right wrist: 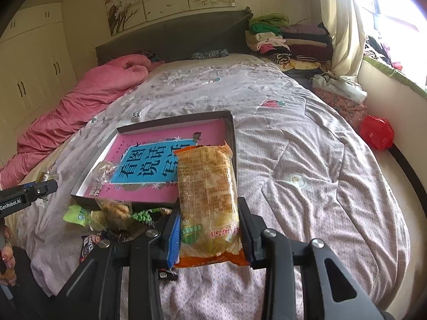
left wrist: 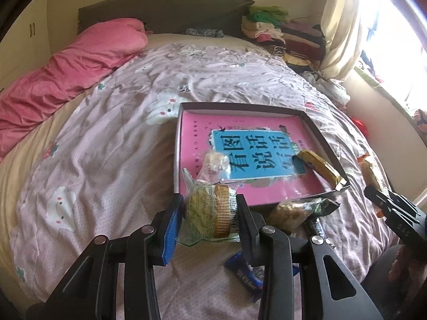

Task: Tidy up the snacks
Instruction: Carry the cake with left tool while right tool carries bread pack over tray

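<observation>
A shallow dark box (left wrist: pixel 324 136) (right wrist: pixel 160 121) with a pink-and-blue book inside lies on the bed. In it are a clear-wrapped snack (left wrist: pixel 216 161) (right wrist: pixel 102 172) and a yellow packet (left wrist: pixel 317 165). My left gripper (left wrist: pixel 210 213) is shut on a clear-wrapped green pastry with a gold rim (left wrist: pixel 208 213), held just in front of the box's near-left corner. My right gripper (right wrist: pixel 209 224) is shut on a long orange snack packet (right wrist: pixel 208 192), held over the box's near-right corner. Loose snacks lie before the box: a brown-filled packet (left wrist: pixel 296 210) (right wrist: pixel 114 210), a green packet (right wrist: pixel 77 214), and a blue packet (left wrist: pixel 245 269).
The bed has a lilac patterned quilt (right wrist: pixel 307 165). A pink duvet (left wrist: pixel 64 74) lies along the left side. Folded clothes (right wrist: pixel 283 37) are stacked by the headboard at the right. A red bag (right wrist: pixel 376 132) sits by the window wall.
</observation>
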`<state>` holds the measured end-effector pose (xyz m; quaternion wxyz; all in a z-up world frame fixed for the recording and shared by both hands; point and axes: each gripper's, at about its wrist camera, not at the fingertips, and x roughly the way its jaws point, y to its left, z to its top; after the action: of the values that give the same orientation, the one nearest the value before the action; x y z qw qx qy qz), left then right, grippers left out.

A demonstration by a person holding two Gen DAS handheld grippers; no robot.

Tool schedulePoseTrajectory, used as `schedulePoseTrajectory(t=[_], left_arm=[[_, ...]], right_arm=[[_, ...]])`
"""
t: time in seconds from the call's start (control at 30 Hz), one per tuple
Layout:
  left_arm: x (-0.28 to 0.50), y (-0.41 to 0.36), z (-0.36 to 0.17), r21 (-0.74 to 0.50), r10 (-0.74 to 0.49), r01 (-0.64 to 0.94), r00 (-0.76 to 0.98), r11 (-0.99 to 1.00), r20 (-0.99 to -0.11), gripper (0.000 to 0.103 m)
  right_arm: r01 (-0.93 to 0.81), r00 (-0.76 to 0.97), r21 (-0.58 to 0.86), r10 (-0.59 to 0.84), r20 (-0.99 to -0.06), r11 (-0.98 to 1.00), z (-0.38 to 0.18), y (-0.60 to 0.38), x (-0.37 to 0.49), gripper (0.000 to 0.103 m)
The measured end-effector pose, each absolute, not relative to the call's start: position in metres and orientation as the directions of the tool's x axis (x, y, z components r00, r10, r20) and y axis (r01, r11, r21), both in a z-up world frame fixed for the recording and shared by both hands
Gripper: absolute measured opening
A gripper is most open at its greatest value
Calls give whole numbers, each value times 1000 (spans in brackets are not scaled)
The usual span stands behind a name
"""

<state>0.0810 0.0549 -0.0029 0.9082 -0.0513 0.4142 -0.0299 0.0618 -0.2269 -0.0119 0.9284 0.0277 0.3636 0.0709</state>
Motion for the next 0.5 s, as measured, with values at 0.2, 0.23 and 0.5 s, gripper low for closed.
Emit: schedulePoseTrajectory(t=[0.2,0.23,0.5], left_arm=[[94,47,1,-124,-110,25,662,992,-741,40],[97,46,1,-129,-115,28,663,991,-740,40],[119,31,1,-141,-137,47,663,989,-736,40]], right_arm=[[-118,733,114,163,-660,987,-8,-225,70,38],[-120,733,116,167,-659,986,-7,-224,72,38],[-138,736,124,186,-651,983,-3,-216,86,38]])
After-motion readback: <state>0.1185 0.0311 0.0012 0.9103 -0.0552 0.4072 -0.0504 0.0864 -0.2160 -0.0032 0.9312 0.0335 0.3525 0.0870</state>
